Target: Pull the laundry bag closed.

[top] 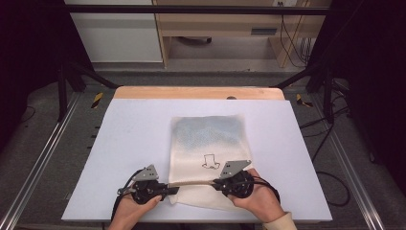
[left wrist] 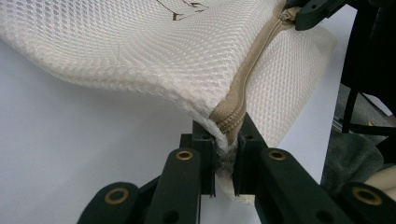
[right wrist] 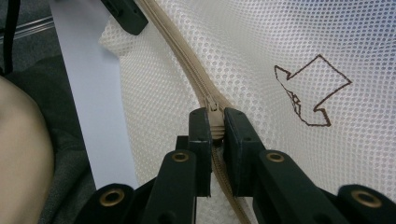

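Observation:
A cream mesh bag (top: 208, 139) with a small brown hat drawing lies on the white table cover (top: 134, 129); a tan zipper (top: 194, 183) runs along its near edge. My left gripper (top: 172, 189) is shut on the bag's left end of the zipper (left wrist: 231, 123), pinching the fabric corner there. My right gripper (top: 216, 183) is shut on the zipper slider (right wrist: 214, 109), partway along the tan zipper tape (right wrist: 177, 51). The zipper stretch between the two grippers is lifted slightly off the table. The mesh (left wrist: 140, 42) bulges up beyond the left jaws.
A wooden strip (top: 198, 93) edges the table's far side. Black frame legs (top: 64, 86) and cables (top: 330, 143) stand on the grey floor to either side. Cabinets (top: 215, 28) are behind. The cover lies bare left of the bag.

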`<state>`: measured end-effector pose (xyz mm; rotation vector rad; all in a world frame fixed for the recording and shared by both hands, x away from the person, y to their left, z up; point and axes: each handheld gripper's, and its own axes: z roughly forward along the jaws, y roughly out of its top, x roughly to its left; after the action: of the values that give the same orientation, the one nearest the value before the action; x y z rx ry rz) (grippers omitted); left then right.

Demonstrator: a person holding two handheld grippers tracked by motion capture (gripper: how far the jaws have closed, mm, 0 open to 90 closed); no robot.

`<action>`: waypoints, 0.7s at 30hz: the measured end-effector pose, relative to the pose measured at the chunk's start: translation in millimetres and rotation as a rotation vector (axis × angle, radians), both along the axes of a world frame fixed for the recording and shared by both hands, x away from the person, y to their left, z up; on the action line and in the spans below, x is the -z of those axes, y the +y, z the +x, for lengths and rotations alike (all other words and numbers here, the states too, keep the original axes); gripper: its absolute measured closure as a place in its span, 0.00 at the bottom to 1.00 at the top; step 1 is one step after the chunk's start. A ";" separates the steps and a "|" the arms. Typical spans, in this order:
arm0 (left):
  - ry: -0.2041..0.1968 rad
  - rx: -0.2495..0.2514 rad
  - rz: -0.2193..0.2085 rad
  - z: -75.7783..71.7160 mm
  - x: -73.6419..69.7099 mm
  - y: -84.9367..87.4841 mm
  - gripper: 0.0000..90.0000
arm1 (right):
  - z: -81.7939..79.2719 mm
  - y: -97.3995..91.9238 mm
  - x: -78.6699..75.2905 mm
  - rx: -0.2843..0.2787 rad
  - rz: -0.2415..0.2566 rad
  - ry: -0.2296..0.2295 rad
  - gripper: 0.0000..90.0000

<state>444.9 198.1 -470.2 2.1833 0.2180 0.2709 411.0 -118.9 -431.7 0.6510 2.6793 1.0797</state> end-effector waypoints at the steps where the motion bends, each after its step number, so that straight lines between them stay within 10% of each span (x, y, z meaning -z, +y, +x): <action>1: 0.000 0.000 0.000 -0.1 0.0 0.0 0.91 | -0.1 -0.2 -0.1 -0.001 -0.001 0.000 0.91; 21: -0.002 -0.001 0.002 -0.1 -0.1 0.0 0.91 | -1.0 -7.6 0.0 0.014 0.000 -0.002 0.91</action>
<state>444.8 198.1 -470.1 2.1846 0.2183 0.2736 410.1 -126.5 -431.7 0.6671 2.6688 1.0758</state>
